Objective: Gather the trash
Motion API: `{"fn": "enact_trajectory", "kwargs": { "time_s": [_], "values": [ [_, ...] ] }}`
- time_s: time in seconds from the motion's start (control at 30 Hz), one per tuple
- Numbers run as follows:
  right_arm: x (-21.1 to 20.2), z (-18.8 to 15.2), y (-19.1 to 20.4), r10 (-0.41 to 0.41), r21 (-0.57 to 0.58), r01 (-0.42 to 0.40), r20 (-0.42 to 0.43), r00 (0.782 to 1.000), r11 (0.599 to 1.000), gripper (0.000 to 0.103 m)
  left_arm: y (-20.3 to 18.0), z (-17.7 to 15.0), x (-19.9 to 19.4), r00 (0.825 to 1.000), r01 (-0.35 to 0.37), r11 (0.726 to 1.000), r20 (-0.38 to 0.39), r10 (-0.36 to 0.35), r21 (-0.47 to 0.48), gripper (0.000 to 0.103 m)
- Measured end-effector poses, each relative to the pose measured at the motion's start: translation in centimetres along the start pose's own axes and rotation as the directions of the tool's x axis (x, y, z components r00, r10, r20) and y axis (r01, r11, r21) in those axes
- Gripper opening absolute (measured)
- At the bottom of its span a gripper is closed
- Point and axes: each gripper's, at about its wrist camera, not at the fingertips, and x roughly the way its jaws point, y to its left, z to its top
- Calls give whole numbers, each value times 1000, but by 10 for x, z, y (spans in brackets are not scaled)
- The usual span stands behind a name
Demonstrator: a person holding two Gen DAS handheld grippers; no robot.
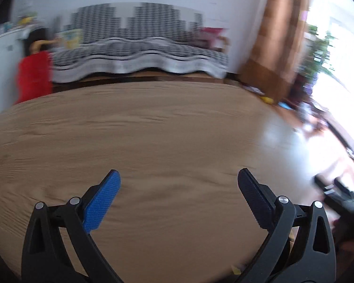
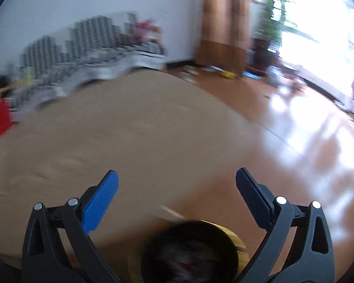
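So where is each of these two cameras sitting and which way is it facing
Left wrist: rides the left gripper, tilted down over the wooden table toward the checkered sofa; only its open fingers show.
Right wrist: rides the right gripper, angled down over a black-lined trash bin; open fingers show.
Shared: table, sofa, brown curtain, person in red.

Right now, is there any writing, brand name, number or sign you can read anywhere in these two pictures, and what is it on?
No readable text in either view.
Yellowish printed cushion on the black-and-white checked sofa: a blurred print, nothing legible.
Round yellow bin with a black liner below the right gripper: no label visible.
Light wooden table under the left gripper: wood grain only.
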Motion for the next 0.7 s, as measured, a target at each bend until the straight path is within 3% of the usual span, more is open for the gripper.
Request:
{"fn": "enact_trajectory", "kwargs": {
  "time_s": [0.07,0.13,0.2,0.27,0.33,0.4,0.53,0.7],
  "values": [
    [7,17,59,83,3,-83,24,996,997,96,29,10,12,998,-46,998,-31,47,30,97],
    [18,24,110,195,-30,-195,3,981,980,96,68,16,23,986,-162,987,-47,163,20,97],
    [32,26,151,288,-76,-292,-60,956,953,96,105,10,20,970,-241,969,-35,239,-59,97],
    [47,24,188,349,-140,-364,-123,929,921,96,128,1,8,966,-256,953,-7,258,-165,97],
    [57,21,212,335,-175,-349,-107,936,920,96,142,-2,0,980,-181,952,35,196,-247,97],
    [67,19,222,289,-174,-304,-104,952,937,96,147,1,7,990,-133,965,24,142,-227,97],
    [80,10,221,242,-142,-253,-89,966,957,96,159,5,25,988,-157,967,-21,156,-202,97],
    [78,-3,213,264,-140,-274,-86,961,952,96,178,6,33,988,-155,942,-27,154,-298,97]
  ]
}}
